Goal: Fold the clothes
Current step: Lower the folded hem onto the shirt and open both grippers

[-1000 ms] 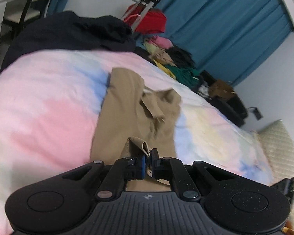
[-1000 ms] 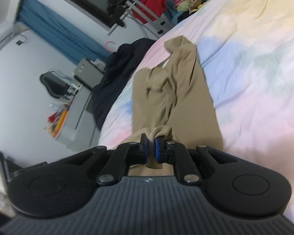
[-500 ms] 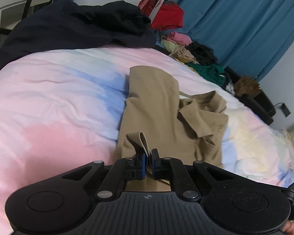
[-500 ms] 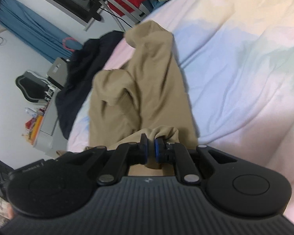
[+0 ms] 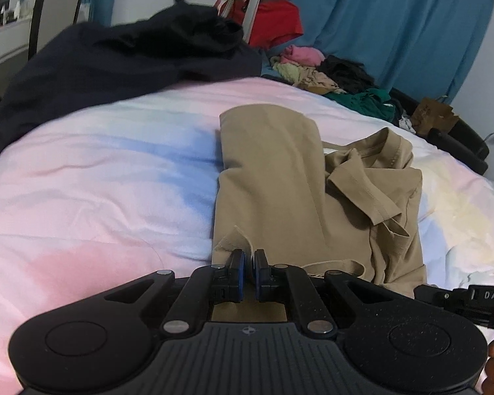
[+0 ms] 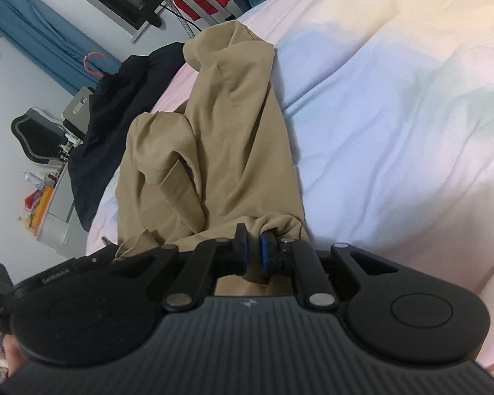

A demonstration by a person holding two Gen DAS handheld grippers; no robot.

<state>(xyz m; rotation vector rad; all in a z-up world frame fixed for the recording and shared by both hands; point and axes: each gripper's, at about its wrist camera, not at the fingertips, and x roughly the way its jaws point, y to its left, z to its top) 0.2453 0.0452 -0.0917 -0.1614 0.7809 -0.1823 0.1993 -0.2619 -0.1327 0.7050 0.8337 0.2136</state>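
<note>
A tan shirt (image 5: 280, 181) lies partly folded on the pastel bedcover (image 5: 98, 181), one sleeve flopped across its body. My left gripper (image 5: 249, 256) is shut on the shirt's near left hem corner, low over the bed. In the right wrist view the same tan shirt (image 6: 220, 138) stretches away from me, bunched in ridges. My right gripper (image 6: 253, 242) is shut on its near hem corner. The other gripper's body (image 6: 59, 270) shows at the lower left of that view.
A dark navy garment (image 5: 115, 65) lies heaped at the bed's far end. A pile of mixed clothes (image 5: 329, 75) sits by the blue curtain (image 5: 395, 16). A red garment (image 5: 273, 26) hangs on a rack. A desk with clutter (image 6: 46, 204) stands beside the bed.
Both grippers have moved forward along the bed with the hem, carrying it toward the collar end. The shirt has bunched up and looks closer in both views.
</note>
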